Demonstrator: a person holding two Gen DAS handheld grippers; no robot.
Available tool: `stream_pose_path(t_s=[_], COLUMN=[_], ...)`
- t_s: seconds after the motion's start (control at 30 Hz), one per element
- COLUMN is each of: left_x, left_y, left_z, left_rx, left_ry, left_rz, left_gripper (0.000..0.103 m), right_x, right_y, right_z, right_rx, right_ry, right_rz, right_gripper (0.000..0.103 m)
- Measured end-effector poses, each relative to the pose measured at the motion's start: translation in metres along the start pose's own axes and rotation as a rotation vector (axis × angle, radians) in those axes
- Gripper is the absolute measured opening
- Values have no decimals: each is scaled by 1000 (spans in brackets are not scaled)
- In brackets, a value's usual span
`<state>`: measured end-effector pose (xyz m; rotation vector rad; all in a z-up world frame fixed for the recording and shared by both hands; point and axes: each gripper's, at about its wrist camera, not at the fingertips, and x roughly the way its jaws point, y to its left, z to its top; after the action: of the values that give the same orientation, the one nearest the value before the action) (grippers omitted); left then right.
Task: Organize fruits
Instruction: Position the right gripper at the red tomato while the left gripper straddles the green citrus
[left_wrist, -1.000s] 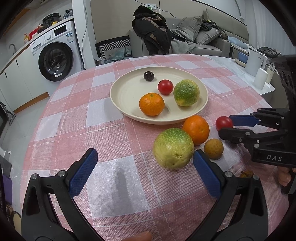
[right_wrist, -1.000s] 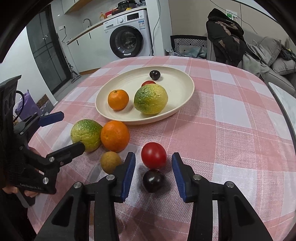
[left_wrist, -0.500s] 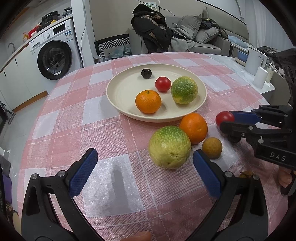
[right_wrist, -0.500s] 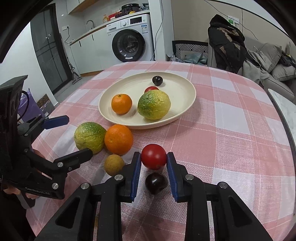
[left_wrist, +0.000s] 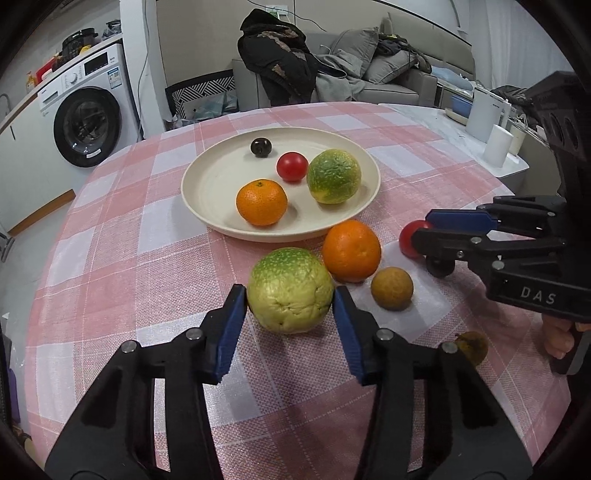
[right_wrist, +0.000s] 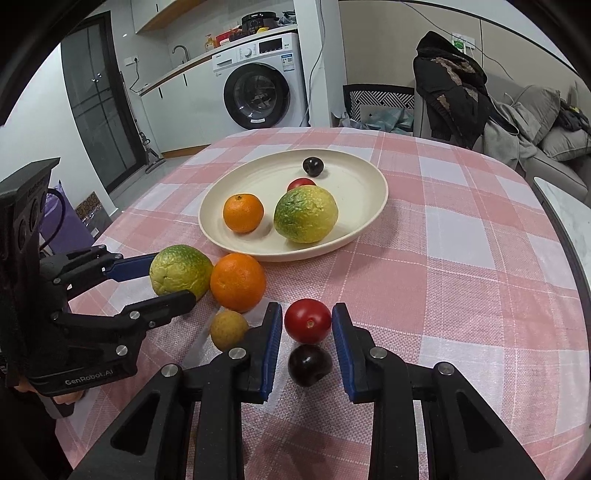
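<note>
Left gripper (left_wrist: 290, 317) closing around the green-yellow citrus fruit (left_wrist: 290, 290); right gripper (right_wrist: 306, 332) clamps the red tomato (right_wrist: 307, 320) — both presumably bound for the cream round plate (right_wrist: 369, 221).

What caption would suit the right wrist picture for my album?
Right hand-held gripper clamps a red tomato on the checked tablecloth, a dark plum just below.

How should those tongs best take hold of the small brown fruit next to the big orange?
Grip the small brown fruit across its widest middle, coming from above. It is round, and the orange and the right tongs crowd its sides, so only the top looks free.
</note>
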<state>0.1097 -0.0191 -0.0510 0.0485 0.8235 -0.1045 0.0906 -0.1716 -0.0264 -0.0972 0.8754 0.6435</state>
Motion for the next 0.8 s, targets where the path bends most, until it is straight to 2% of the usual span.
stream_pose_path(t_s=[0.27, 0.8], left_x=[-7, -17], left_y=[-4, 2], left_z=[-2, 2], left_rx=[19, -7], left_ry=[-26, -59], left_rz=[-10, -7], left_gripper=[45, 42], right_x=[0, -4], right_y=[0, -3], right_z=[-1, -1], right_rx=[8, 6], right_ry=[-3, -16], right_rz=[-3, 5], right_gripper=[29, 29])
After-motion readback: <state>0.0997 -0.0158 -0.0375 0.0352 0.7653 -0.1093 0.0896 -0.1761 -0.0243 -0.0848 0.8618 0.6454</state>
